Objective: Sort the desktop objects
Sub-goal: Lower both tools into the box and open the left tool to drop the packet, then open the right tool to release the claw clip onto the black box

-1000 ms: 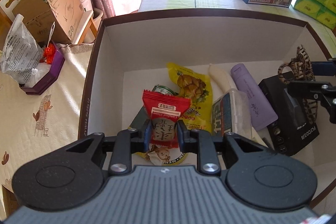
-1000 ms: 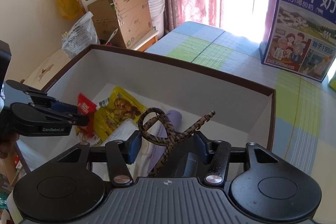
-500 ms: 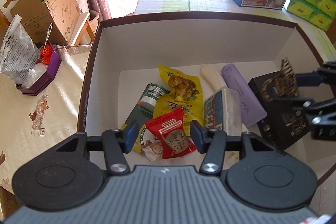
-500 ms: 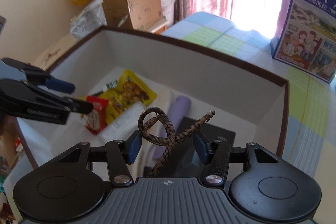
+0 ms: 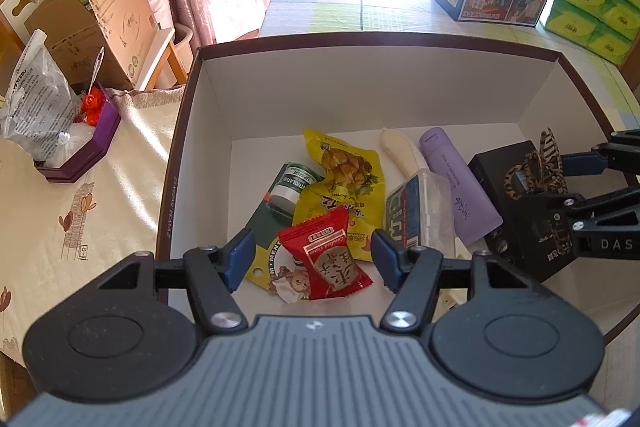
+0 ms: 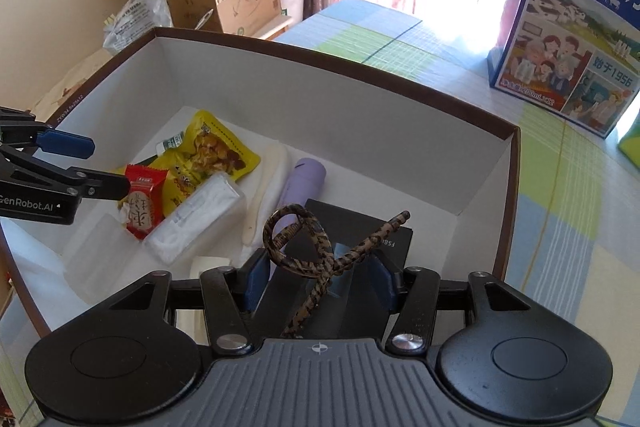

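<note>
Lying on the floor of the white-walled box (image 5: 208, 131), the red candy packet (image 5: 326, 259) shows crimped zigzag ends and a pale oval label with dark characters; it rests on a green card, overlapping the yellow snack pouch (image 5: 344, 183). The left gripper (image 5: 313, 259) hangs over it, jaws opening, blue pads clear of the wrapper on both sides. The right gripper (image 6: 316, 273) pinches a leopard-patterned hair clip (image 6: 316, 251), a loop with a long tail, above the black box (image 6: 360, 227).
</note>
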Available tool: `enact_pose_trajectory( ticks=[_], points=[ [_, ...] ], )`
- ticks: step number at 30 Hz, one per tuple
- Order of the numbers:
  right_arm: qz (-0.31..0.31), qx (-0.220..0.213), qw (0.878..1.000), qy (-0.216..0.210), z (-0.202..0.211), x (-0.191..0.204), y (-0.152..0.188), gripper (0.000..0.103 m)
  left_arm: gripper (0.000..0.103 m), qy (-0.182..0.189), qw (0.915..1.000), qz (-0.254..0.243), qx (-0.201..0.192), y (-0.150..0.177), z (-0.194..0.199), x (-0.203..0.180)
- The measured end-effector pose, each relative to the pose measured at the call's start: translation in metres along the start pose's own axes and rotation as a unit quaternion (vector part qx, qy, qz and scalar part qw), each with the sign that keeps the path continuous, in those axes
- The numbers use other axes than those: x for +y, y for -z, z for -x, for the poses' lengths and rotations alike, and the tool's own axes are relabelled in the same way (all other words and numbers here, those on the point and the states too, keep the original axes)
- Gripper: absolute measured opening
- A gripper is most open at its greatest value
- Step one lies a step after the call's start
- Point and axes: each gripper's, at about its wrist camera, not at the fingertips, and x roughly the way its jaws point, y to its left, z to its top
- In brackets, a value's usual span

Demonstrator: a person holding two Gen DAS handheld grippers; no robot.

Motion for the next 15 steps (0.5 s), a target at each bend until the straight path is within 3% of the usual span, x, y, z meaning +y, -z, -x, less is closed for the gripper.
enact_pose_trajectory(
  ticks=[5,6,8,15],
  points=[
    [0.021,-0.022,0.999,0.022,0.001,0.004,0.002,0.054,0.062,0.000,1.0000,0.001,0.000,0.000,0.000,0.000],
    [0.028,-0.026,0.999,0.025,0.003,0.005,0.003,0.058,0.063,0.000,1.0000,0.002,-0.001,0.000,0.001,0.000],
    [0.036,-0.034,0.998,0.030,0.007,0.007,0.004,0.078,0.067,0.000,1.0000,0.004,-0.003,0.001,0.003,0.000],
    [0.035,-0.044,0.998,0.016,0.023,0.009,0.009,0.089,0.075,0.000,0.9999,0.008,-0.010,0.004,0.012,-0.002]
  ],
)
